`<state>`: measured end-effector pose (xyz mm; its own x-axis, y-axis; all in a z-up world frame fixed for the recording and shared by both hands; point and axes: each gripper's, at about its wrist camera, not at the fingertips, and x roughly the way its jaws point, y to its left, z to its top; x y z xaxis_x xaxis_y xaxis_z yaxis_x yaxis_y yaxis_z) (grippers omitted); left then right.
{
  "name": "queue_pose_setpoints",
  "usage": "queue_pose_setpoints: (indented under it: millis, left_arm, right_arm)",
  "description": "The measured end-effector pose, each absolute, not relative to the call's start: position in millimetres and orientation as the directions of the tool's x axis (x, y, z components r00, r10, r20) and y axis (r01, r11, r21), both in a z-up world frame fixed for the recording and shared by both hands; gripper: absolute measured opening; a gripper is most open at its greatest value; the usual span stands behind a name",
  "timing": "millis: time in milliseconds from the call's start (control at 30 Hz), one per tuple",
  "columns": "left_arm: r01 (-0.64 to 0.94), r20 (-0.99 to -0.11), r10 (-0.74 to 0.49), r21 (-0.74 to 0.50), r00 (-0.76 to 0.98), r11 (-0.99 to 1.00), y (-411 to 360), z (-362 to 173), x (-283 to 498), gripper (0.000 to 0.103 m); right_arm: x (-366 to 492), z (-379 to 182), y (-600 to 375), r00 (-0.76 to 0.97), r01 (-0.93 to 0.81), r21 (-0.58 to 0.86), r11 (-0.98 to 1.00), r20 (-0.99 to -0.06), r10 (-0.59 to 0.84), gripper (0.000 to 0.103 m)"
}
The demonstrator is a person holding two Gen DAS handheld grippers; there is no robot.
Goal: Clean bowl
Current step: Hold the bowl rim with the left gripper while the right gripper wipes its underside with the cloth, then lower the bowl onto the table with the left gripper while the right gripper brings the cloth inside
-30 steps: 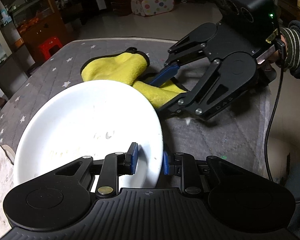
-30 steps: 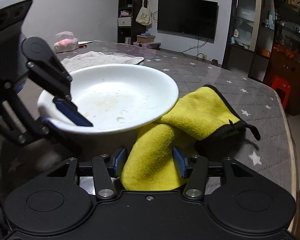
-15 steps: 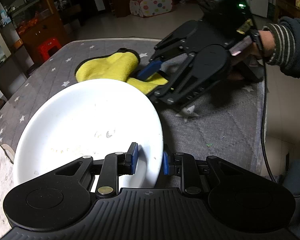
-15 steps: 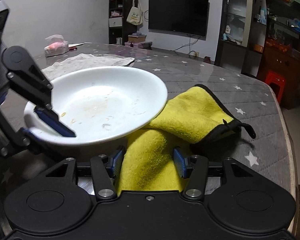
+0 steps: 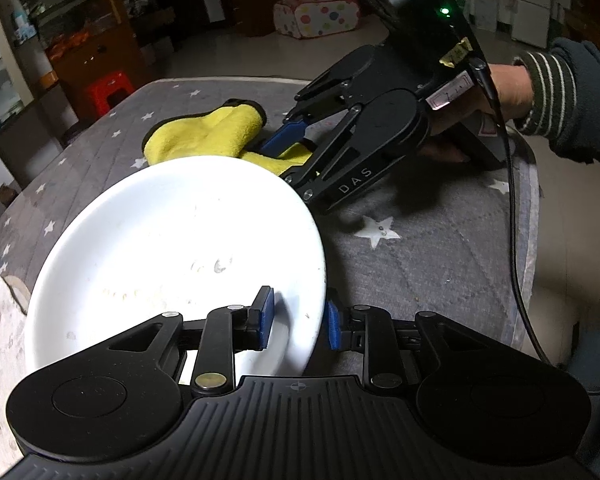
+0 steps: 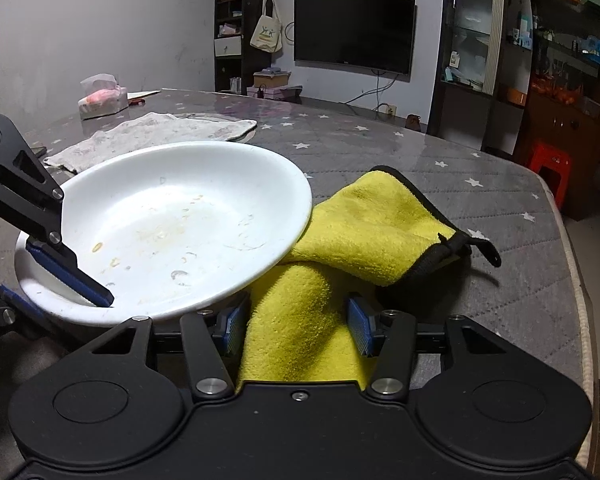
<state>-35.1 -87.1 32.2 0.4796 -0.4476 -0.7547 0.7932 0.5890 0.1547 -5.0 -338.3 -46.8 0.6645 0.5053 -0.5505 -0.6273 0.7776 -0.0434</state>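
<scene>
1. Worktop [image 6: 380, 148]: grey quilted cover with white stars. It carries the bowl, a yellow cloth and, at the far side, a pale rag [image 6: 152, 136].
2. Bowl [image 6: 172, 224]: white and shallow, tilted, with its near rim raised. Dried food specks and smears show on the inside. It sits left of the right gripper's line, and its right rim overhangs the cloth.
3. Yellow cloth [image 6: 340, 280]: black-edged and crumpled. It runs from between the right gripper's fingers away to the right, passing under the bowl's rim.
4. Left gripper [image 5: 298, 320]: narrow, clamped on the bowl's near rim, one pad inside and one outside.
5. Right gripper [image 6: 296, 330]: its pads straddle the near end of the cloth, which fills the gap; whether they pinch it I cannot tell.
6. Key relation: the soiled inside of the bowl lies up and left of the right gripper, which is the nearer one to the cloth. Judged: wiping would mean carrying the cloth leftward over the rim.
</scene>
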Motion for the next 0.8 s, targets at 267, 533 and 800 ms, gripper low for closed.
queue_pose_setpoints:
  millis: [267,533,800]
  left_arm:
    - [0.746,-0.715,-0.45,0.15,0.535,0.649,-73.2,45.9,-39.8,0.041]
    - [0.676,-0.658,-0.438,0.148,0.612,0.722,-58.1,60.7,-58.9,0.051]
    - [0.477,-0.592,-0.33,0.105,0.735,0.873,-15.3,79.0,-62.3,0.06]
  right_arm:
    - [-10.8,-45.2,-338.8,0.674,-0.605,-0.03,0.796,-0.553,0.491,0.046]
    - [-15.3,-44.3,-341.3,0.698,-0.56,-0.014,0.828,-0.547,0.463,0.037]
    - [-19.8,-40.1,-353.1,0.718,-0.503,0.083,0.86,-0.513,0.47,0.025]
